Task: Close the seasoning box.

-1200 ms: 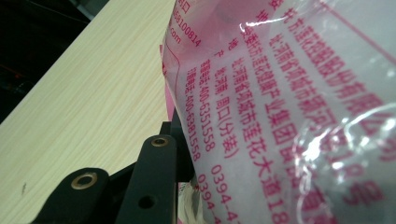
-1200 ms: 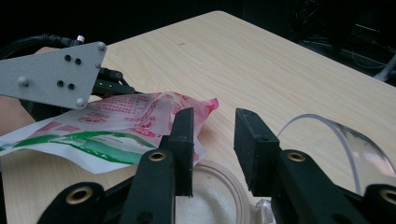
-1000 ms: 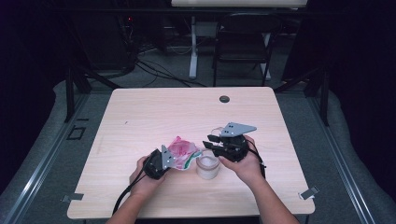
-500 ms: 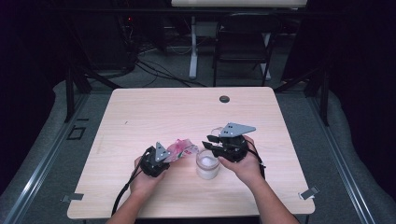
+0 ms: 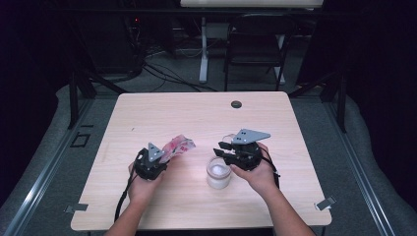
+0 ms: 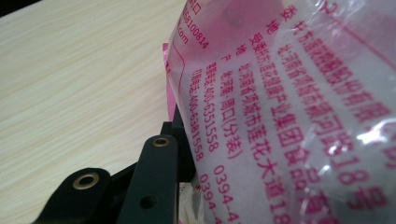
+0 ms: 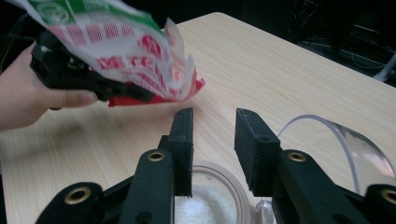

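On the left, the left claw is clamped on a pink-printed plastic bag, held above the surface and well apart from the jar. In the left gripper view the bag fills the space beside the one visible jaw, its film pressed against the pad. The bag's long axis runs from the claw up and to the right toward the far side, its loose end pointing roughly at the jar; in the right gripper view that ragged end hangs tilted downward above the wood.

To the right, the jar stands upright on the surface, with white grains inside. The right claw sits just over its far rim with the jaws apart, gripping nothing; a clear curved piece, seemingly a lid, lies beside it.

The step in hand looks like carrying the bag away from the jar. To do it well, keep the open end raised so no grains spill, move level and slowly, and let the right claw steady the jar without tipping it.
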`<state>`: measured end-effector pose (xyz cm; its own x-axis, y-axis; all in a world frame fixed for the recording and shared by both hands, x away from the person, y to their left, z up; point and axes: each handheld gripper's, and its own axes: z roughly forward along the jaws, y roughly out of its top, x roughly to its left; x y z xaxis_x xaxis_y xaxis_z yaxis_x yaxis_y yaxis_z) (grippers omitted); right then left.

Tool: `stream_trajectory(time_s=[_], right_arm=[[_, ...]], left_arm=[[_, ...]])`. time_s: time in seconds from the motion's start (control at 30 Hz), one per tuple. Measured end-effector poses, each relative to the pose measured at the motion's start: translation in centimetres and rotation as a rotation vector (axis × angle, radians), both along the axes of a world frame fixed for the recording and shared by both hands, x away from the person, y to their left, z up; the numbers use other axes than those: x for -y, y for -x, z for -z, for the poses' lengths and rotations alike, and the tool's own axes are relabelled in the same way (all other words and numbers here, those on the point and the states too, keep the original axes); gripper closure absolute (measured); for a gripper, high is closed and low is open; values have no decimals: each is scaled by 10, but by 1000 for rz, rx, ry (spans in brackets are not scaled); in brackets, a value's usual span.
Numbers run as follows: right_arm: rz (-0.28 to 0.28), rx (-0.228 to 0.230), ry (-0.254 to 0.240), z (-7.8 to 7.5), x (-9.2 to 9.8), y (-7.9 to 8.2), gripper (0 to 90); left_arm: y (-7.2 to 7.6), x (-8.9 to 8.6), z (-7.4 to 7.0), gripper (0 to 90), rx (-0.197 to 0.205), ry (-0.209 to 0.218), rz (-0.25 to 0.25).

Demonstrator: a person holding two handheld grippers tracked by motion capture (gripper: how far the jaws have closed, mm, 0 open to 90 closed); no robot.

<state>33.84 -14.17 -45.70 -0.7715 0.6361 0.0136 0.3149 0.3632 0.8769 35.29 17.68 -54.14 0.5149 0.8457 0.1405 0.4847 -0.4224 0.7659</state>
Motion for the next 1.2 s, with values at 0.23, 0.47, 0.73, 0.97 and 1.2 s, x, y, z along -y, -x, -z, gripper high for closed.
stream_trajectory(time_s=[0.23, 0.47, 0.73, 0.97, 1.2], right_arm=[[0, -2, 1, 1, 0, 0, 675], [-1, -4, 3, 1, -1, 0, 672], [3, -6, 1, 2, 0, 0, 670], [2, -5, 6, 2, 0, 1, 665], [-1, -2, 10, 2, 0, 2, 663]], left_arm=[[-3, -28, -9, 737, 5, -1, -78], [-1, -49, -10, 736, -8, -32, -141], [3, -67, -1, 736, -3, -66, -221], [4, -75, 4, 736, 1, -56, -271], [1, -89, 10, 734, -21, -8, -345]])
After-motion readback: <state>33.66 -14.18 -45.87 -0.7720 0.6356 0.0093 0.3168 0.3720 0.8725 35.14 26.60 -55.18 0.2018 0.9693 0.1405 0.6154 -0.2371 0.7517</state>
